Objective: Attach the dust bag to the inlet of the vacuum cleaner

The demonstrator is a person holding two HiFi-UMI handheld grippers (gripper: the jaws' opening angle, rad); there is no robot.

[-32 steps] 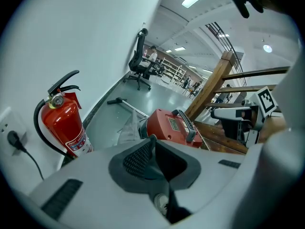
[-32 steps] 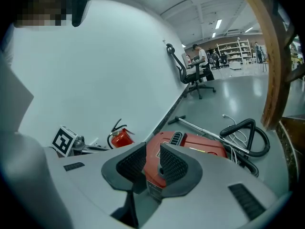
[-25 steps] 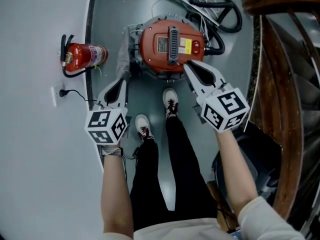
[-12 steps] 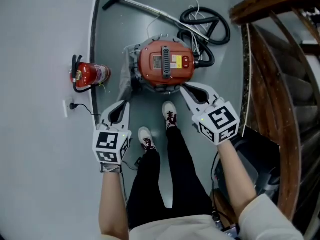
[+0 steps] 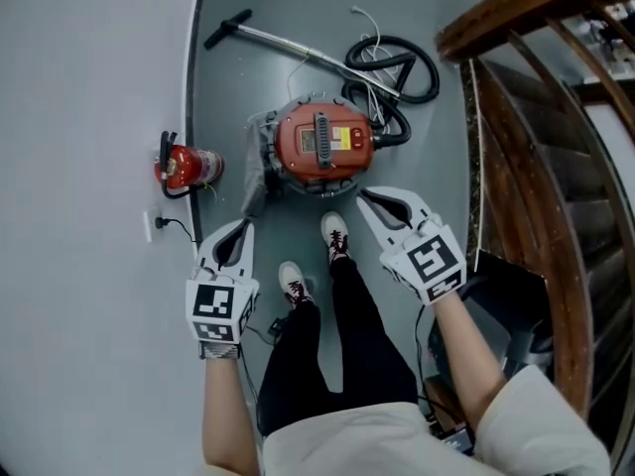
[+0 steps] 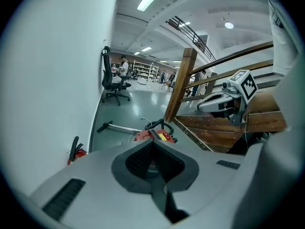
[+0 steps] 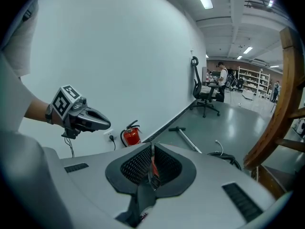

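**A:** Where's the vacuum cleaner (image 5: 322, 145)?

**B:** On the floor (image 5: 228, 107), dead ahead at 12 o'clock. The crumpled grey stuff at its 9 o'clock side looks like the dust bag (image 5: 258, 162).

**A:** And the grippers?

**B:** The left gripper (image 5: 241, 228) is closed and empty. The right gripper (image 5: 367, 197) has just been closing on nothing. Lower both, open them, pinch the bag's collar and press it squarely onto the inlet.

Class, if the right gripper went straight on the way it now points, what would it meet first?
Probably the red vacuum cleaner ahead and below it, though depth is unclear. The right gripper has just been closing its jaws, with nothing between them.
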